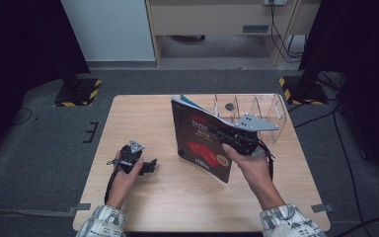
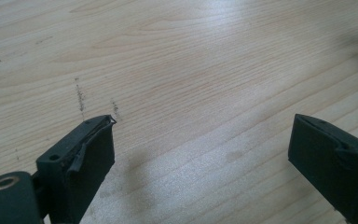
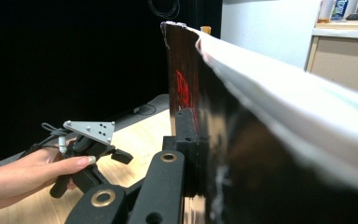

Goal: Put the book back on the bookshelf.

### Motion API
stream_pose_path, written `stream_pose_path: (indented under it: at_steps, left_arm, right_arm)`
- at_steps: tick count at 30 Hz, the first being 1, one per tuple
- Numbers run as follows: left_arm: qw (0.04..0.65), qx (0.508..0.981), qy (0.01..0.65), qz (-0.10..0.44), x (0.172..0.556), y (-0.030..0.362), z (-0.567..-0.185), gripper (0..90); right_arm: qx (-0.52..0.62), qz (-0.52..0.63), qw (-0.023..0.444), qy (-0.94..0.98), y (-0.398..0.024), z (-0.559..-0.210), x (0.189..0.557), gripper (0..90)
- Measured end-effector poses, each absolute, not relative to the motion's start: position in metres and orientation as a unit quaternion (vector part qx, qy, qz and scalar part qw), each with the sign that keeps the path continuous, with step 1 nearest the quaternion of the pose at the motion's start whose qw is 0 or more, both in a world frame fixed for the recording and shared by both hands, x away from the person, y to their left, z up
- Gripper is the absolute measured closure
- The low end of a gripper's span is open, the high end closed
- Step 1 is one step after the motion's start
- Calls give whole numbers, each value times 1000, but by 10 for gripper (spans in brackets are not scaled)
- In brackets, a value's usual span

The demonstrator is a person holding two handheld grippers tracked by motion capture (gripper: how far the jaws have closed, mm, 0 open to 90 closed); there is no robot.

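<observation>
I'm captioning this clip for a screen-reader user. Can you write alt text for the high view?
A person's right gripper is shut on a dark-covered book, holding it upright above a light wooden table. Behind the book stands a clear divided rack; the left gripper rests low on the table, holding nothing.

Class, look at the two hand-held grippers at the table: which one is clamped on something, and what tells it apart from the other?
The right gripper: its jaws are shut on the dark-covered book, held upright above the table. The left gripper stands open over bare wood.

High view overhead; gripper views close, low over table (image 1: 143, 113).
</observation>
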State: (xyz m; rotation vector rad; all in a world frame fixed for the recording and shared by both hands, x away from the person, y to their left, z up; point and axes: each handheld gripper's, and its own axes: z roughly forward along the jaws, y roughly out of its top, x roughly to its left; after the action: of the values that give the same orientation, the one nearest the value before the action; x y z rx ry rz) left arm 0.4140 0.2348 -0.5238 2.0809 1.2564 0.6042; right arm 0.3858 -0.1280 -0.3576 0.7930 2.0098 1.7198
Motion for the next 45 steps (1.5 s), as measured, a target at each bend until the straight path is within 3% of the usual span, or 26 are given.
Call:
stream_pose_path:
  at_steps: [21, 45]
  left_arm:
    - [285, 783, 505, 226, 418, 239, -530, 59]
    - [298, 771, 520, 216, 419, 242, -534, 47]
  right_arm:
    - [304, 613, 201, 700, -168, -357, 368, 871]
    - [341, 600, 230, 686, -218, -350, 344, 871]
